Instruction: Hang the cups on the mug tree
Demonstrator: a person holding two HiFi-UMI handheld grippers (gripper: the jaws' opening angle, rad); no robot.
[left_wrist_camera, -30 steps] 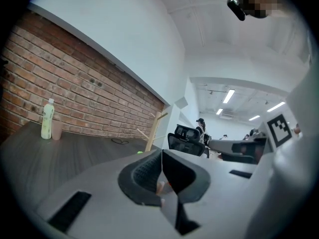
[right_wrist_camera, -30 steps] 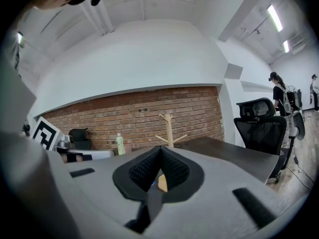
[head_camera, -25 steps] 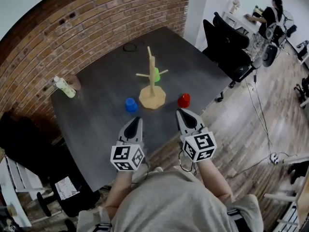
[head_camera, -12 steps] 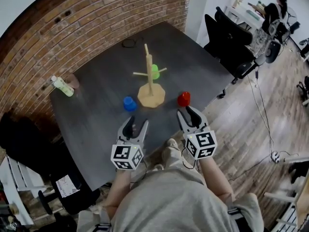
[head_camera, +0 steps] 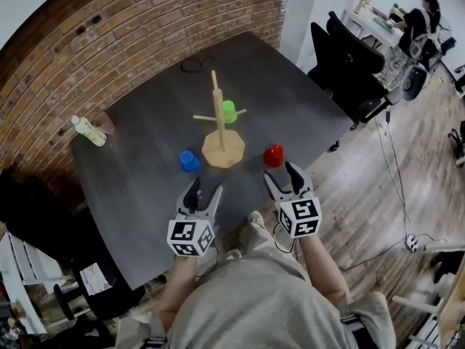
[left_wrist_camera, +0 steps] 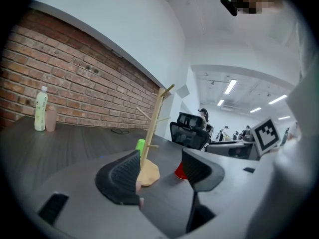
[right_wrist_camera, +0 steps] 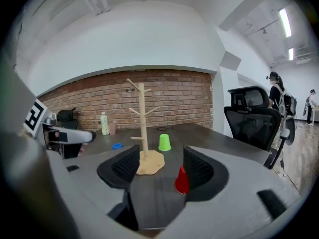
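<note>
Left hand-held gripper and right hand-held gripper: jaws just opened wide, nothing gripped. Red cup near worktop front edge, right of mug tree. Likely best: right straddles it squarely before closing.

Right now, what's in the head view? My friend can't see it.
A bare wooden mug tree stands on a dark table with a green cup, blue cup and red cup around it, none hung. At the near edge, the left gripper and right gripper have just been opening, both empty.
</note>
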